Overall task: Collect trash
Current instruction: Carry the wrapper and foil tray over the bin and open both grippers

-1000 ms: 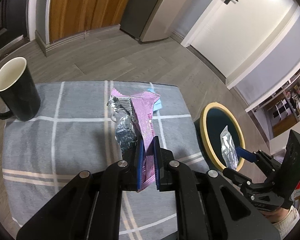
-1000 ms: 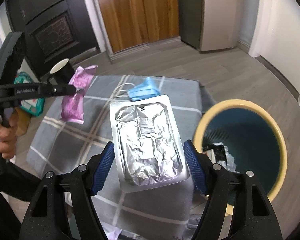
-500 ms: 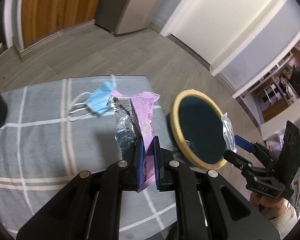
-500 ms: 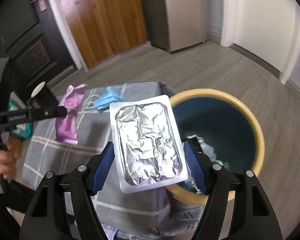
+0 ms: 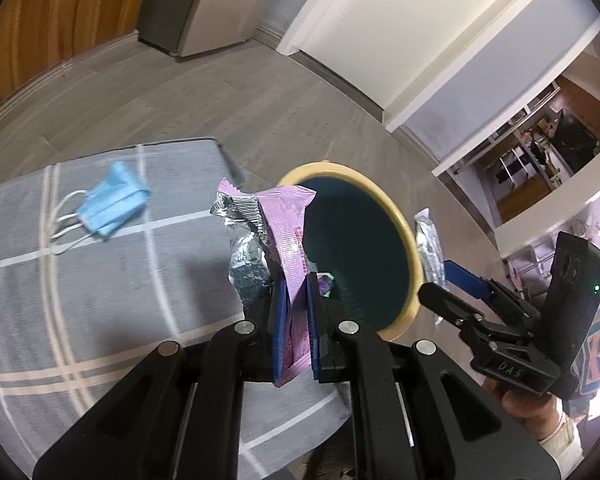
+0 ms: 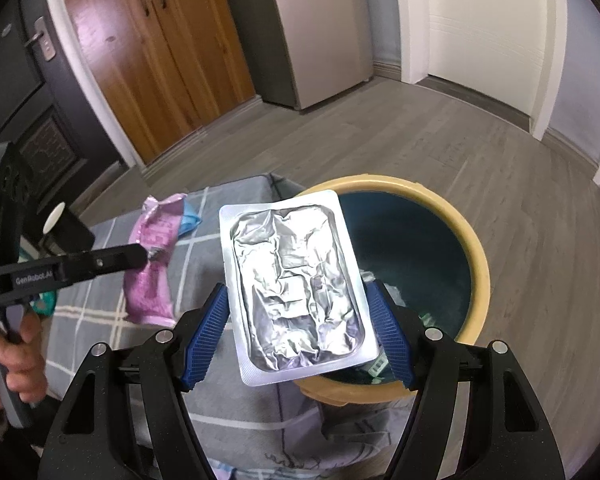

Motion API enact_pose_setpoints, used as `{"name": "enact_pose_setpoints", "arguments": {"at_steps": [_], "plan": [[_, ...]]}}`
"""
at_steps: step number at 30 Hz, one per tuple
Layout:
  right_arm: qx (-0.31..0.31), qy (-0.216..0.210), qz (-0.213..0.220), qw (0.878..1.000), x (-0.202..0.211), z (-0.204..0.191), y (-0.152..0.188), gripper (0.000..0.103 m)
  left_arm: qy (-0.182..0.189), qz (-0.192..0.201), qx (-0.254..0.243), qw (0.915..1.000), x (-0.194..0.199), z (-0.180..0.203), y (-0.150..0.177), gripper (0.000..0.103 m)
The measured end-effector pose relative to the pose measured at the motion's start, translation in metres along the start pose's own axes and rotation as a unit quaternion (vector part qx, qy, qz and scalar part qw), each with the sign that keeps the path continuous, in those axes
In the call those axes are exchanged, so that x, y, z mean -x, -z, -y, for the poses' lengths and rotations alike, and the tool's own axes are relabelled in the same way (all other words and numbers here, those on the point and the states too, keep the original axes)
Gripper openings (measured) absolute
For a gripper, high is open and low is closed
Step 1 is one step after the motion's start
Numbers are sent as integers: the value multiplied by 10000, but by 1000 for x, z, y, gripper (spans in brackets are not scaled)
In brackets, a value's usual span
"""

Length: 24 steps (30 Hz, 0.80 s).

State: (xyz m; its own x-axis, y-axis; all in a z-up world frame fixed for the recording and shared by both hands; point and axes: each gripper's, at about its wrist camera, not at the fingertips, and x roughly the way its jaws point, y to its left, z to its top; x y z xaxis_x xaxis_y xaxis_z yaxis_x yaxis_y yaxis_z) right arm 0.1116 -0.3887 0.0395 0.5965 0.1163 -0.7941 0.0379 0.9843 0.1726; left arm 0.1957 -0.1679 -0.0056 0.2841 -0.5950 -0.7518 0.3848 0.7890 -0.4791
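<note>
My left gripper point(image 5: 298, 320) is shut on a pink snack wrapper point(image 5: 288, 232) with a silver inside, held upright at the near rim of the yellow-rimmed dark bin point(image 5: 414, 280). The wrapper also shows in the right wrist view point(image 6: 152, 264). My right gripper point(image 6: 296, 312) is shut on a flat silver foil blister pack point(image 6: 296, 288), held over the near-left edge of the bin point(image 6: 480, 276). The pack appears edge-on in the left wrist view point(image 5: 428, 240). Some trash lies inside the bin.
A blue face mask point(image 5: 108, 208) lies on the grey checked cushion point(image 5: 100, 300) to the left of the bin. A dark mug point(image 6: 66, 226) stands at the cushion's far left. Wood floor, a wooden door and a white door lie beyond.
Both grippers have swung right from over the cushion toward the bin, each carrying its trash. The wrapper now stands at the bin's rim and the foil pack overlaps its opening.
</note>
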Motion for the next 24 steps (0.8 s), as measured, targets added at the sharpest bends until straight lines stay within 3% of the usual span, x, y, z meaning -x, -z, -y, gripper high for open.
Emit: {"name": "enact_pose_setpoints", "arguments": {"at_steps": [16, 22, 24], "plan": [[-516, 382, -180, 9978, -12, 43, 7, 72, 274, -304, -197, 9990, -68, 43, -13, 9], [-585, 495, -291, 9966, -23, 51, 10, 72, 162, -301, -320, 9989, -78, 51, -16, 25], [-619, 538, -319, 9961, -26, 52, 11, 72, 150, -255, -297, 9991, -77, 51, -17, 38]]}}
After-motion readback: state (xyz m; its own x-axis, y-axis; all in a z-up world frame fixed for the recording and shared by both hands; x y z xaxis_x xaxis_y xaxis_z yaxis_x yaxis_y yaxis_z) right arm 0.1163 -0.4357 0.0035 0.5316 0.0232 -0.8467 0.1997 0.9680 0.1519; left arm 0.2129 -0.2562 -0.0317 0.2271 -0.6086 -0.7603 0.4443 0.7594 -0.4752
